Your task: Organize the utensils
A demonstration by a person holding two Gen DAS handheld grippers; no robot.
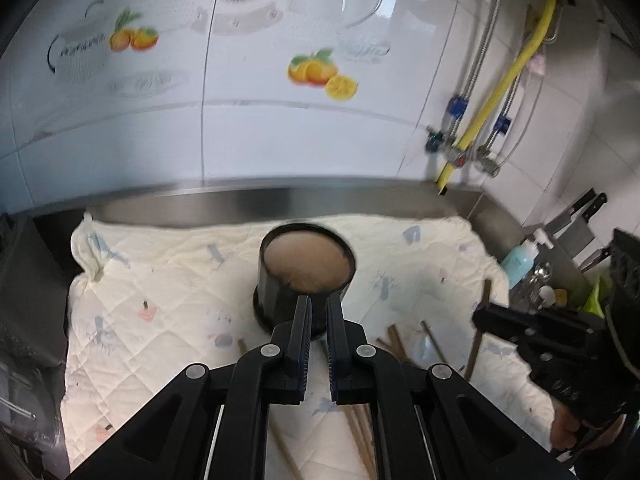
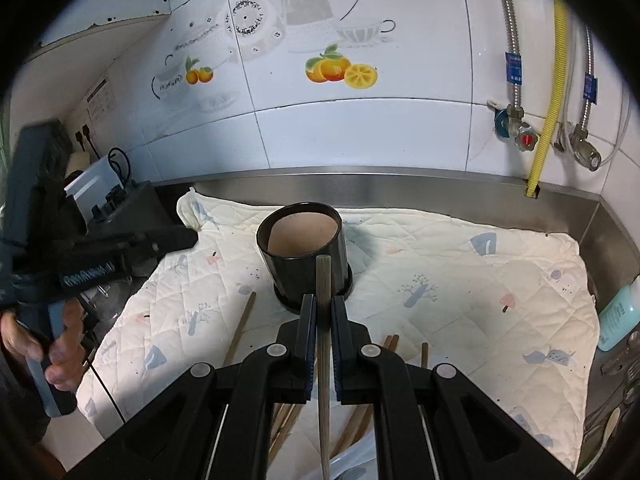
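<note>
A black utensil cup with a tan inside stands upright on a white quilted cloth; it also shows in the right wrist view. My right gripper is shut on a pale wooden chopstick, its tip just in front of the cup's near wall. That gripper shows in the left wrist view with the chopstick upright. My left gripper is nearly closed and empty, just before the cup; it shows at the left of the right wrist view. Several brown chopsticks lie on the cloth.
A steel backsplash and tiled wall close the far side. Pipes and a yellow hose run down at the right. A teal bottle, knives and dishes sit at the right. A black appliance stands at the left.
</note>
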